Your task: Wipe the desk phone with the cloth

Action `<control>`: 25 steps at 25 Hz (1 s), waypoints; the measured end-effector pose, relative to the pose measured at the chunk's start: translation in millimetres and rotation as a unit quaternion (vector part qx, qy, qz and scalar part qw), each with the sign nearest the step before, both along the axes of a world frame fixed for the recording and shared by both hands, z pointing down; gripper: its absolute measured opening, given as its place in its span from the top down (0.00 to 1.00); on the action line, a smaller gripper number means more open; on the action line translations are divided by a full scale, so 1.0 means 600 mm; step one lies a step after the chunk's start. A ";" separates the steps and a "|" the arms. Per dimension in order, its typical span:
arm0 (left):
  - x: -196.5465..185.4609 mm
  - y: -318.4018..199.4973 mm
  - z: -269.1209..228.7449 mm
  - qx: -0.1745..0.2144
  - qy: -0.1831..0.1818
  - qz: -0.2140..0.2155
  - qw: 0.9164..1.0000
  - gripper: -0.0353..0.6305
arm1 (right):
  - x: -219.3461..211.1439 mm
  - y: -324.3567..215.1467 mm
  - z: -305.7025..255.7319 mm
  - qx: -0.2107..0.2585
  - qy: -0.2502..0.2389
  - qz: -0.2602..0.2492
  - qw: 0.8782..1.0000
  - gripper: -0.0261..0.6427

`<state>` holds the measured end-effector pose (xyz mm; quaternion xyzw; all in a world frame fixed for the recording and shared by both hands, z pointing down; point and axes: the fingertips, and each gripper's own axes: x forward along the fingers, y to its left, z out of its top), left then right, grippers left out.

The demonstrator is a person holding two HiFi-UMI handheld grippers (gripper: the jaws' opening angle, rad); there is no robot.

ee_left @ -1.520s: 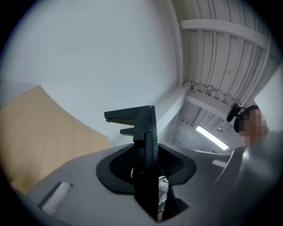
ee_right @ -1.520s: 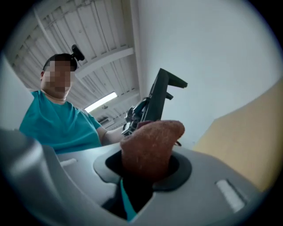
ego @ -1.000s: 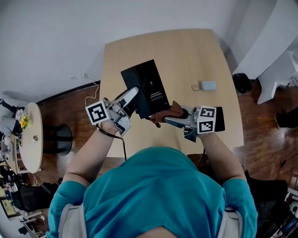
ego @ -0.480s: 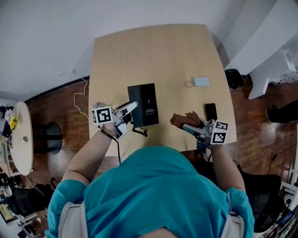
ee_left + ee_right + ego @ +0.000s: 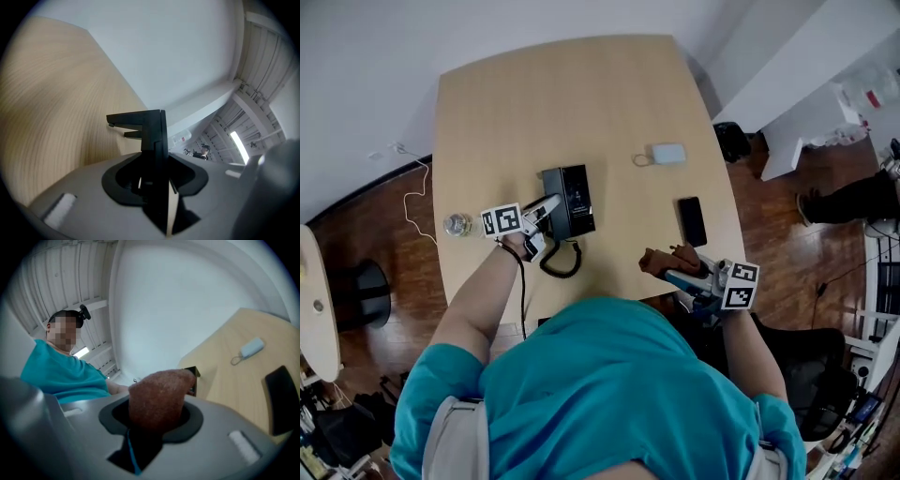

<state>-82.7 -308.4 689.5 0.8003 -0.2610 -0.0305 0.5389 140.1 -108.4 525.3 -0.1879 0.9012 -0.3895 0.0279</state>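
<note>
A pale wooden bench (image 5: 581, 84) carries a black desk phone (image 5: 569, 200) near its front, with the curled cord (image 5: 561, 264) beside it. To the right lies a dark mobile phone (image 5: 691, 221) and, farther back, a small grey box (image 5: 666, 154).

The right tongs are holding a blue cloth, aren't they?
Not quite. The cloth in the right tongs is reddish-brown, not blue. The right gripper view shows it clamped there.

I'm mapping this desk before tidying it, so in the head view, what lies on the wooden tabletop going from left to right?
Small clear round object → black desk phone → small white device with a cord loop → flat black smartphone.
</note>
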 end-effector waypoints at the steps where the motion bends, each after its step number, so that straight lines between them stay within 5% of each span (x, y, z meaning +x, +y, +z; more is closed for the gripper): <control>1: 0.003 -0.006 0.005 0.003 0.000 0.002 1.000 0.70 | 0.006 0.004 -0.001 -0.001 0.001 0.004 1.000 0.75; 7: 0.003 -0.018 0.027 0.009 -0.001 0.019 1.000 0.70 | 0.039 0.014 0.000 -0.003 -0.001 0.015 1.000 0.75; 17: -0.034 -0.001 0.051 -0.053 -0.142 -0.058 0.987 0.40 | 0.062 -0.014 -0.011 0.019 -0.031 -0.041 0.998 0.75; 20: -0.046 0.032 0.004 -0.037 -0.143 -0.098 0.984 0.38 | 0.069 -0.024 -0.016 0.031 -0.040 -0.065 0.997 0.75; 23: -0.052 0.089 -0.074 0.002 -0.107 -0.120 0.987 0.39 | 0.064 -0.047 -0.012 0.030 -0.033 -0.061 0.997 0.75; 25: -0.049 0.152 -0.133 0.039 -0.070 -0.100 0.992 0.52 | 0.041 -0.047 -0.016 0.036 -0.030 -0.056 0.997 0.75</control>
